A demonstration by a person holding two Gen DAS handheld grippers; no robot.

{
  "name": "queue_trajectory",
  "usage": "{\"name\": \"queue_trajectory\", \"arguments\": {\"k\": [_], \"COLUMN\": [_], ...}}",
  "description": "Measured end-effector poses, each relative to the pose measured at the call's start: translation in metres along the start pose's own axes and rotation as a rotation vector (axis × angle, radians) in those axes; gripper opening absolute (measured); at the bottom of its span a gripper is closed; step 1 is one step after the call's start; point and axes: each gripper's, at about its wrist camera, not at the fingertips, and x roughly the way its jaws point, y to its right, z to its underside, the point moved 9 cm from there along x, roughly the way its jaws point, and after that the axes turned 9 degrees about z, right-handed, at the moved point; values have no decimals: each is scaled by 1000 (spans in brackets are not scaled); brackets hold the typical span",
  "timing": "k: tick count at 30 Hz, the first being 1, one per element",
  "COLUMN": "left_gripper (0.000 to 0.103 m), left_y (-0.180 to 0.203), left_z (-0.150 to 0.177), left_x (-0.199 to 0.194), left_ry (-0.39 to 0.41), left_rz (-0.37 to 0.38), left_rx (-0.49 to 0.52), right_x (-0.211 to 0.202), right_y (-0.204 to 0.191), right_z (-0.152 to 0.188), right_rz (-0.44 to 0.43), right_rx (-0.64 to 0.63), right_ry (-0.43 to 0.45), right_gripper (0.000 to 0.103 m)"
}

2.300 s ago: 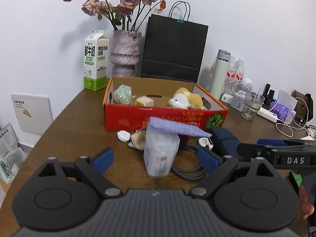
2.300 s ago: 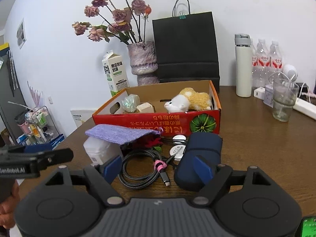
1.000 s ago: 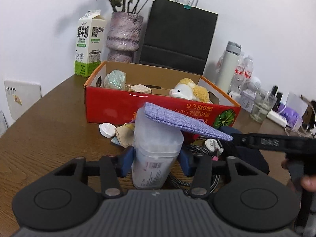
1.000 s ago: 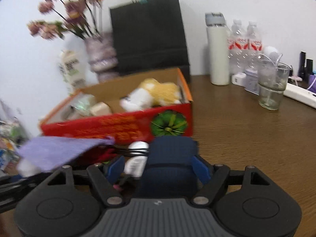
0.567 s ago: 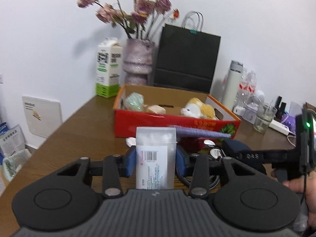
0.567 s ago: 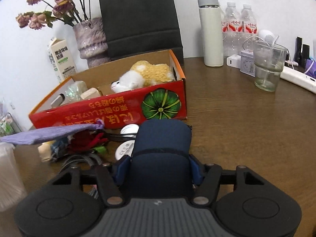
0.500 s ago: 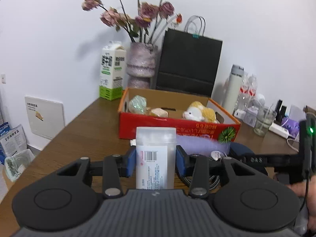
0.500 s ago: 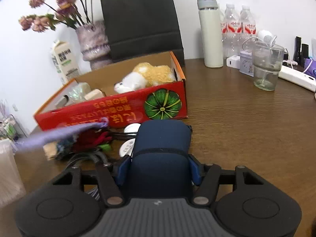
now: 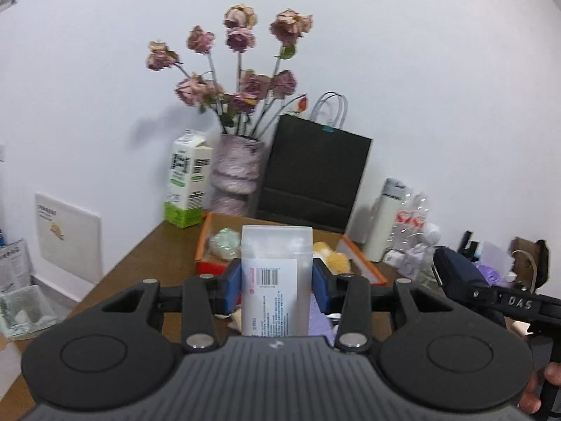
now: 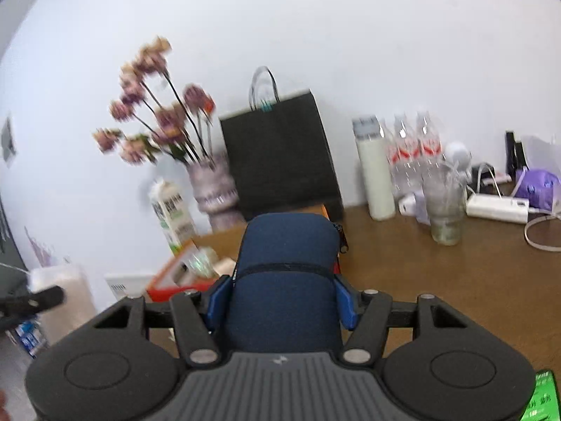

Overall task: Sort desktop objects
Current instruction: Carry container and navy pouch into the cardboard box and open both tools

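Left gripper (image 9: 277, 287): fingers (image 9: 234, 286) pinch a clear plastic jar (image 9: 276, 280) by its sides, label facing the camera, long axis upright, lifted off the bench (image 9: 164, 256).

Right gripper (image 10: 280, 298): fingers (image 10: 218, 298) clamp a navy zip pouch (image 10: 285, 273), long axis running away from the camera, also lifted off the bench.

Red cardboard box (image 9: 205, 245) lies straight ahead of and below the jar, open top up, soft toy and small items inside. In the right view it sits ahead and to the left of the pouch. Left hand looks nearer and better lined up, so the jar likely goes in first.
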Motion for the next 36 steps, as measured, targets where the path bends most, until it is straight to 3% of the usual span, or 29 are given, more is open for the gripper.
{"name": "queue_trajectory", "arguments": {"k": [3, 9, 12, 18, 27, 32, 36], "left_gripper": [41, 41, 42, 41, 42, 42, 42], "left_y": [2, 12, 16, -1, -40, -72, -87], "left_z": [2, -25, -44, -61, -65, -34, -6], "left_x": [15, 39, 60, 116, 228, 289, 296], "left_ry": [-37, -12, -11, -69, -233, -388, -474], "left_rz": [-1, 42, 77, 59, -13, -100, -71], "left_rx": [-24, -5, 14, 10, 30, 32, 29], "right_x": [-5, 5, 19, 62, 192, 261, 289], "right_y": [0, -1, -4, -3, -20, -44, -50], "right_z": [-5, -17, -35, -63, -84, -42, 0], "right_rz": [-2, -6, -18, -71, -143, -64, -18], "right_rx": [-7, -31, -35, -32, -9, -125, -237], "right_ry": [12, 11, 20, -14, -240, -419, -523], "right_gripper": [59, 59, 59, 59, 59, 59, 59]}}
